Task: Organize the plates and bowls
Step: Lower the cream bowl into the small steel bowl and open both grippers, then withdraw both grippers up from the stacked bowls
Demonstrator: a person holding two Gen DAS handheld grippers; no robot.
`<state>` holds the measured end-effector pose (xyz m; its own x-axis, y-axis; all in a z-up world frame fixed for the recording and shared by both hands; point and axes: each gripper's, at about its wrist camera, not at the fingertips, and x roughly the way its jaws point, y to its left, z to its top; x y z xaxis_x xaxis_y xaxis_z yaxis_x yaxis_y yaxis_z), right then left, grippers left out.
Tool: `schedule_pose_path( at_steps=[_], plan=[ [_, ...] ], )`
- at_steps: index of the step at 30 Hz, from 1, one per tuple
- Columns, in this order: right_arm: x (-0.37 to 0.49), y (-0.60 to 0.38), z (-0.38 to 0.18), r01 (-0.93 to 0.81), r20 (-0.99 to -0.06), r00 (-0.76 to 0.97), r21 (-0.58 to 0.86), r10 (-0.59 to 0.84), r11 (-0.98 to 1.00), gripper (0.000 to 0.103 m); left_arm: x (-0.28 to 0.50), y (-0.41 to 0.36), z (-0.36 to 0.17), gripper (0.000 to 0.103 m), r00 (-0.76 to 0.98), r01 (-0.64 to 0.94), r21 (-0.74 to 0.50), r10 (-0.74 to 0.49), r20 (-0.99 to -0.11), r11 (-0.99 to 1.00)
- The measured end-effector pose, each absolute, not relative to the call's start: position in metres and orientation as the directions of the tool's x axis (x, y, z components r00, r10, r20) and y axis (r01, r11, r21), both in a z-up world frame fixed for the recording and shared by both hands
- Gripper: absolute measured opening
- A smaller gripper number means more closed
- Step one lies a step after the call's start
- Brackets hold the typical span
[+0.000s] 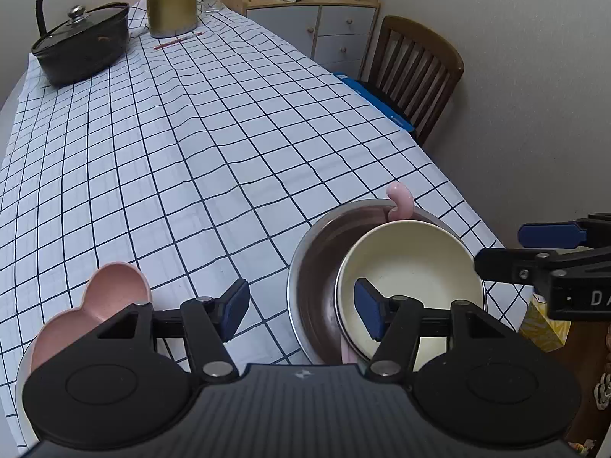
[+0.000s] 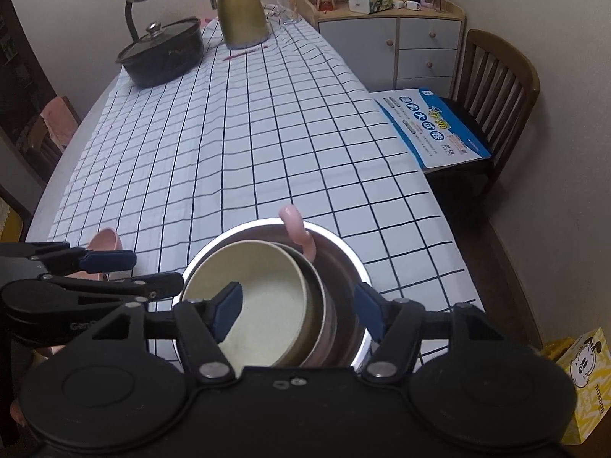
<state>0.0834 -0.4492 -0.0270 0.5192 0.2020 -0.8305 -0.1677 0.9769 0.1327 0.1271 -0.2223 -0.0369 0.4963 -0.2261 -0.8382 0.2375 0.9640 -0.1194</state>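
Note:
A steel bowl point(image 1: 309, 282) point(image 2: 340, 252) stands near the table's front edge. A cream bowl point(image 1: 412, 278) point(image 2: 267, 305) lies tilted inside it, with a pink spoon handle point(image 1: 399, 200) point(image 2: 299, 234) sticking up behind. A pink heart-shaped dish point(image 1: 110, 294) point(image 2: 107, 240) sits to the left. My left gripper point(image 1: 301, 309) is open above the cloth, between the pink dish and the steel bowl. My right gripper point(image 2: 298, 311) is open over the bowls, one finger inside the cream bowl, the other over the steel bowl's right side. It also shows in the left wrist view point(image 1: 534, 248).
A checked cloth point(image 1: 191, 152) covers the table. At the far end stand a black lidded pot point(image 1: 82, 44), a gold jug point(image 1: 170, 0), a lamp and a red pencil point(image 1: 177, 40). A wooden chair point(image 2: 492, 84) with a blue booklet point(image 2: 431, 126) stands on the right.

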Motion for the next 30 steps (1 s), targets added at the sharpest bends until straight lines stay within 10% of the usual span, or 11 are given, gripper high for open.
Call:
schedule_pose_path(
  at_steps=[14,30],
  plan=[
    [0.063,-0.492,-0.021,-0.149,-0.751,0.604,0.221,0.266,0.964,0.092,0.119,-0.201,-0.031,0.071,0.541,0.210,-0.155,-0.246,-0.804,0.965],
    [0.066,-0.506,-0.080,-0.131,-0.822,0.527,0.172,0.215,0.976,0.077,0.139,-0.192,-0.083,0.071,0.459,0.154,-0.173,-0.225,-0.860,0.973]
  ],
)
